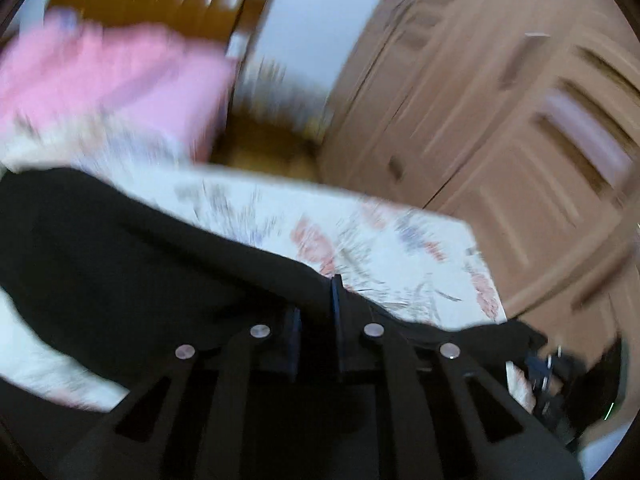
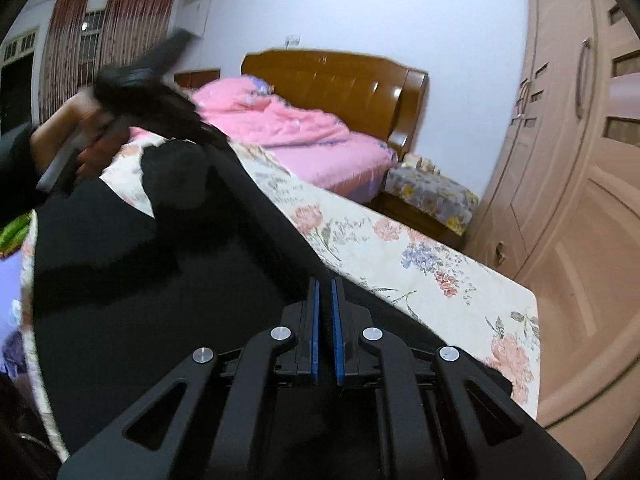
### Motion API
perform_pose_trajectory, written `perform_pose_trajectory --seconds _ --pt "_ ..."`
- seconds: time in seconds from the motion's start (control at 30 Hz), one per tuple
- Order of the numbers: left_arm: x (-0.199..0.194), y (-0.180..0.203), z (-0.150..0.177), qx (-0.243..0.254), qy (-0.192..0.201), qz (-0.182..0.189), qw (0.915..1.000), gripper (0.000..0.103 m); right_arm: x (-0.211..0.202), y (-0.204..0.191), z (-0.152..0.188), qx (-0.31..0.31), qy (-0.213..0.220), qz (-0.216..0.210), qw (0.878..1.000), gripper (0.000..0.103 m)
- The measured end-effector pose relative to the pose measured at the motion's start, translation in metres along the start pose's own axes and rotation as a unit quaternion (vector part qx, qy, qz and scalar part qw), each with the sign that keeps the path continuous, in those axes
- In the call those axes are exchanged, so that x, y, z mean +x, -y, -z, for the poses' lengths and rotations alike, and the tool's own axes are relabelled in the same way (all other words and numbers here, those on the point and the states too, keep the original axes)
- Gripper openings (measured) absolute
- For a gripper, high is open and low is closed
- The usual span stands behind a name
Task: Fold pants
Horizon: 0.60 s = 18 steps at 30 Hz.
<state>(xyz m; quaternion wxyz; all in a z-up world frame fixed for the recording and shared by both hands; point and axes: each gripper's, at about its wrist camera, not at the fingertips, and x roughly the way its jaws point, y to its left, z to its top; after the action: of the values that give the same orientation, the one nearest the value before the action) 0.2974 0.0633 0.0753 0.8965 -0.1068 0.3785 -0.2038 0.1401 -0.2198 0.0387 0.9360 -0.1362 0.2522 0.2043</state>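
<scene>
I am pinching black pants (image 2: 160, 264) in my right claw (image 2: 326, 316), its blue pads nearly together on the cloth. My left claw (image 1: 316, 316) is clamping the same pants, which are draping across the floral desk (image 2: 420, 264). Beyond, a pink bed (image 2: 304, 136).

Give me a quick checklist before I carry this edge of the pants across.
1. Right tongs shut on the black pants: ok.
2. Left tongs shut on the pants: ok; cloth runs into them.
3. Edge taut between both tongs: ok.
4. Flowered table cover bare beyond the pants: ok.
5. Legs lying flat, no wrinkles: cannot tell, the cloth is too dark.
6. Left view sharp enough to aim by: not ok, blurred.
</scene>
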Motion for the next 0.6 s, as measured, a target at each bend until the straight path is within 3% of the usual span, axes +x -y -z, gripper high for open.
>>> perform_pose_trajectory --seconds 0.03,0.13,0.2,0.27,0.33,0.37,0.4,0.43,0.47,0.6 --pt "-0.031 0.011 0.026 0.020 0.032 -0.006 0.9993 0.014 -0.009 -0.005 0.005 0.004 0.002 -0.003 1.000 0.009" --pt "-0.074 0.019 0.093 0.020 0.061 -0.014 0.9979 0.014 -0.034 -0.026 0.034 0.022 -0.011 -0.032 0.999 0.009" --pt "-0.085 0.018 0.142 0.016 0.058 -0.031 0.9977 0.014 -0.040 -0.044 0.061 0.036 -0.045 -0.043 0.997 0.011" --pt "-0.080 0.004 0.185 -0.017 0.032 -0.026 0.9990 0.017 -0.039 -0.055 0.081 0.062 -0.081 -0.061 0.993 0.020" --pt "-0.068 -0.011 0.210 -0.049 0.000 -0.015 0.9987 0.030 -0.042 -0.062 0.101 0.108 -0.108 -0.057 0.987 0.048" --pt "-0.064 -0.016 0.219 -0.061 -0.006 -0.008 0.9981 0.036 -0.052 -0.062 0.109 0.144 -0.097 -0.053 0.983 0.054" --pt "-0.065 -0.022 0.225 -0.072 -0.006 -0.001 0.9974 0.051 -0.061 -0.061 0.114 0.173 -0.083 -0.056 0.980 0.064" --pt "-0.068 -0.026 0.229 -0.083 0.002 0.005 0.9965 0.068 -0.072 -0.062 0.119 0.204 -0.069 -0.063 0.974 0.067" --pt "-0.075 -0.031 0.232 -0.097 0.018 0.010 0.9951 0.075 -0.078 -0.060 0.124 0.233 -0.057 -0.071 0.968 0.067" --pt "-0.097 -0.041 0.241 -0.119 0.051 0.015 0.9914 0.082 -0.086 -0.062 0.146 0.315 -0.062 -0.074 0.944 0.066"
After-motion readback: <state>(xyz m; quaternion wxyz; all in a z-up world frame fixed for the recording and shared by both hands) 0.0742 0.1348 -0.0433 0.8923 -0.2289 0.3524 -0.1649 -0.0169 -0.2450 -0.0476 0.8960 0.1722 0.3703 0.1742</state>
